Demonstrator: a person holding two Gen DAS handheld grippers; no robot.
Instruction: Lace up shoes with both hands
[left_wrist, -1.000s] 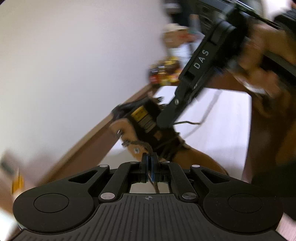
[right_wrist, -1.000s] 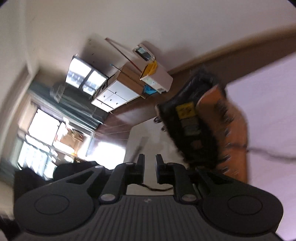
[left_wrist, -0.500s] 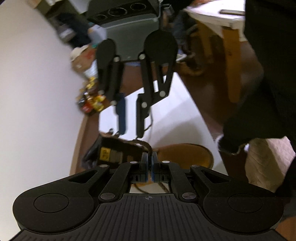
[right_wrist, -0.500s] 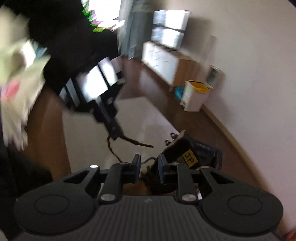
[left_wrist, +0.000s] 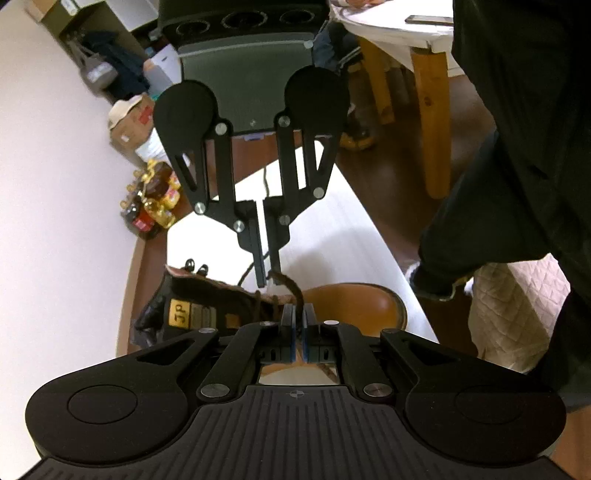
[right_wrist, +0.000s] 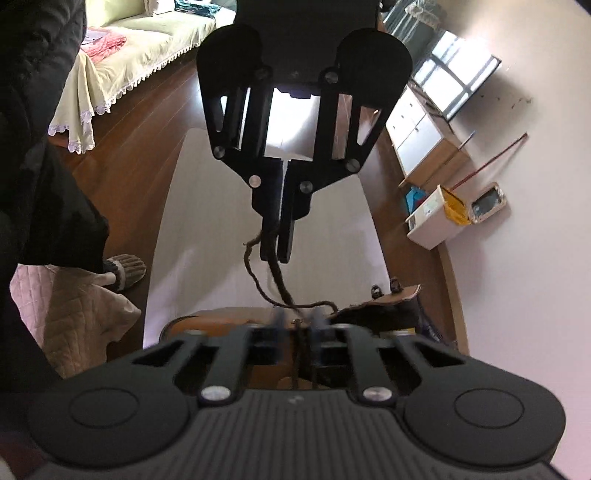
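A tan leather boot (left_wrist: 354, 306) with a black tongue and a yellow label (left_wrist: 179, 314) lies on the white table (left_wrist: 332, 236). My left gripper (left_wrist: 297, 319) is shut on the brown lace (left_wrist: 291, 288) just above the boot. The right gripper (left_wrist: 266, 277) faces it from the far side. Its tips are at the other end of that short stretch of lace. In the right wrist view the right gripper (right_wrist: 297, 323) is blurred; its jaws are closing with the lace (right_wrist: 280, 284) between them. The left gripper (right_wrist: 276, 256) hangs opposite, with a loose strand beside it. The boot (right_wrist: 221, 321) is mostly hidden.
A person's dark sleeve (left_wrist: 498, 221) and quilted trousers are to the right of the table, with a slippered foot (right_wrist: 123, 269) on the wooden floor. Bottles (left_wrist: 151, 206) stand on the floor by the wall. A white bin (right_wrist: 439, 218), a cabinet (right_wrist: 417, 136) and a wooden table leg (left_wrist: 432, 122) are nearby.
The right gripper has rolled round from a slanted pose to face the left gripper head-on, and its jaws have narrowed onto the lace. The left gripper has rolled too, staying shut on the lace.
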